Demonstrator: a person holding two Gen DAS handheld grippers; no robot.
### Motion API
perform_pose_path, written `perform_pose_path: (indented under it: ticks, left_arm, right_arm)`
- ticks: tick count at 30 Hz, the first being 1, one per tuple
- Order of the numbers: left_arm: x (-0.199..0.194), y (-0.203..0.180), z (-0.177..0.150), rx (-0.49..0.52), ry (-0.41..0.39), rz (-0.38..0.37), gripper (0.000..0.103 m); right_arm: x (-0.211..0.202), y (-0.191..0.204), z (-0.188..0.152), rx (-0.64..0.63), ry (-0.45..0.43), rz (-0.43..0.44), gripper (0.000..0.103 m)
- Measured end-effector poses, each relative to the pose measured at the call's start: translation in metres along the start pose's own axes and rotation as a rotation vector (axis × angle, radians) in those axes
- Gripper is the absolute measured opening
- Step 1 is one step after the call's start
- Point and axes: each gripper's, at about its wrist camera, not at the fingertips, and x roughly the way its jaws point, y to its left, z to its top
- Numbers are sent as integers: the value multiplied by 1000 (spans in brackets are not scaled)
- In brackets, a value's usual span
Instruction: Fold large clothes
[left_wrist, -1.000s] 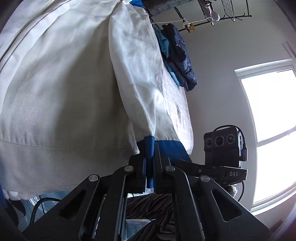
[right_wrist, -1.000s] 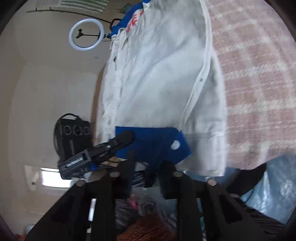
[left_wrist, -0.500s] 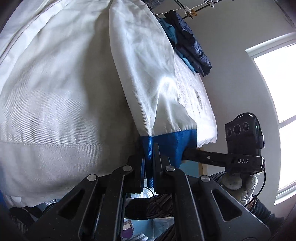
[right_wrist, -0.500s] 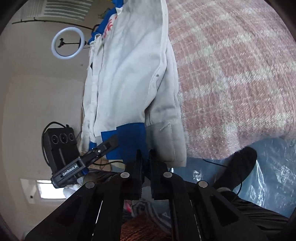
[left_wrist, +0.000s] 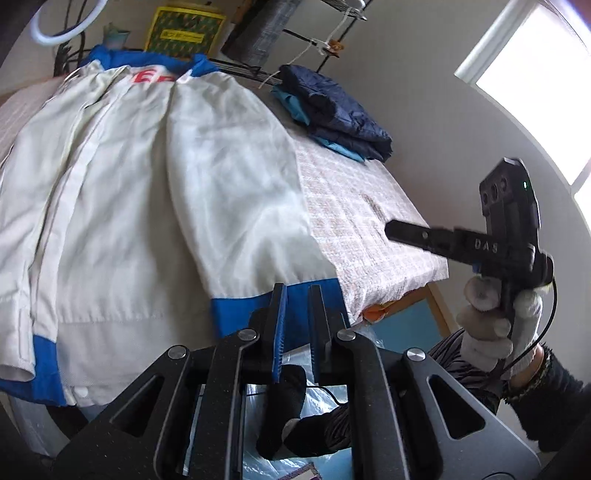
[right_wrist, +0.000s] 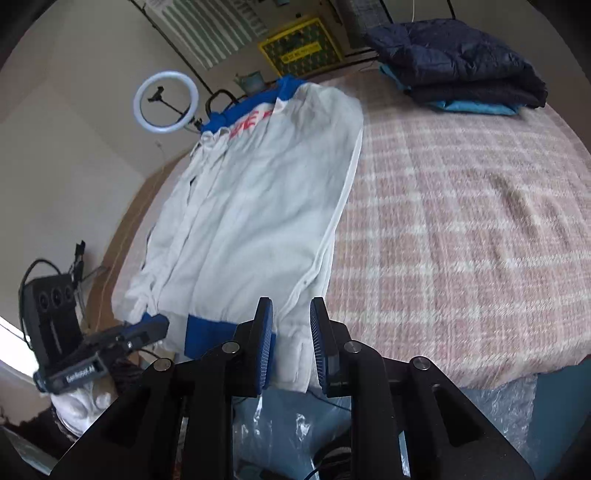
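A white jacket (left_wrist: 166, 184) with blue trim and red letters lies spread flat on the bed, a sleeve folded over its body. My left gripper (left_wrist: 296, 290) hovers just off the sleeve's blue cuff (left_wrist: 229, 314). Its jaws are opening and the cuff shows through the narrow gap, with no pad pressing on it. In the right wrist view the jacket (right_wrist: 258, 206) runs away from my right gripper (right_wrist: 291, 302), whose jaws are opening above the white hem with nothing between them. The left gripper (right_wrist: 159, 326) points at a blue cuff (right_wrist: 199, 336). A gloved hand (left_wrist: 491, 328) holds the right gripper (left_wrist: 395, 229) over the bed's corner.
A pink checked blanket (right_wrist: 461, 221) covers the bed. Folded navy and light-blue clothes (right_wrist: 461, 62) are stacked at its far corner. A ring light (right_wrist: 166, 101) and a yellow box (right_wrist: 299, 44) stand behind the bed. A bright window (left_wrist: 535, 74) is on the right.
Both grippers have let go of the blue cuffs and pulled back and up from the bed edge. The jacket now lies still on the blanket, and both views have rolled level.
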Motion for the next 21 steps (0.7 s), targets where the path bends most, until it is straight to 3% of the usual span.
perform_pose_path:
  ticks: [3,7,13,21]
  left_arm:
    - [34,-25,-1,49,43,15,28]
    - [71,-58,-9,157,100,38,50]
    - [110,-74,-16,222,168,141,59]
    - [112,-88,-37,428,128,231,59]
  right_arm:
    - [-14,-17,12,36,-82,-46,34]
    - [-27,-45,19,112,-149,-49,35]
    - [-29,-74,21,210,-150,6,35]
    - [-28,-81,46,221,-146,30,35]
